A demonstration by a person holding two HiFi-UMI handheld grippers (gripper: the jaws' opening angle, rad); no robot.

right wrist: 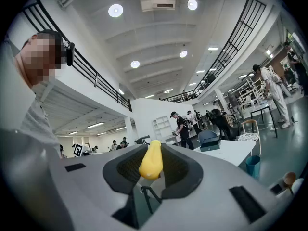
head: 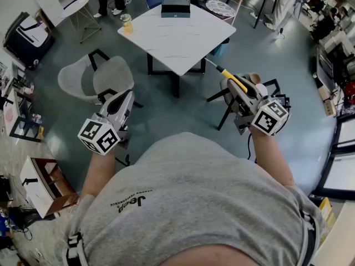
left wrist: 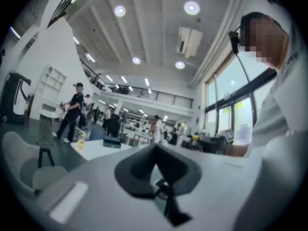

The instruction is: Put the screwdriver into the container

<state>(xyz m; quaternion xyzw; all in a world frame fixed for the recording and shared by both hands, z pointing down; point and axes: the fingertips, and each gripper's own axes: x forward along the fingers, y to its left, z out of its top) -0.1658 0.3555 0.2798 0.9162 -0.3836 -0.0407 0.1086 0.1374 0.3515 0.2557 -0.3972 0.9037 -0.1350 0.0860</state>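
My right gripper [head: 231,85] is shut on a screwdriver [head: 233,80] with a yellow handle; its metal shaft points toward the white table [head: 183,43]. In the right gripper view the yellow handle [right wrist: 151,159] stands between the dark pads of that gripper [right wrist: 152,163]. The container, a dark box [head: 175,7], rests on the far side of the table, well ahead of both grippers; it also shows as the dark box [right wrist: 209,139] and the dark box [left wrist: 111,142]. My left gripper [head: 127,97] is held level at the left, its jaws [left wrist: 156,154] together with nothing in them.
A yellow drink bottle [head: 127,24] stands on the table's left corner. A grey chair [head: 95,77] sits ahead of the left gripper, and a dark stool [head: 224,107] is under the right one. Several people stand beyond the table.
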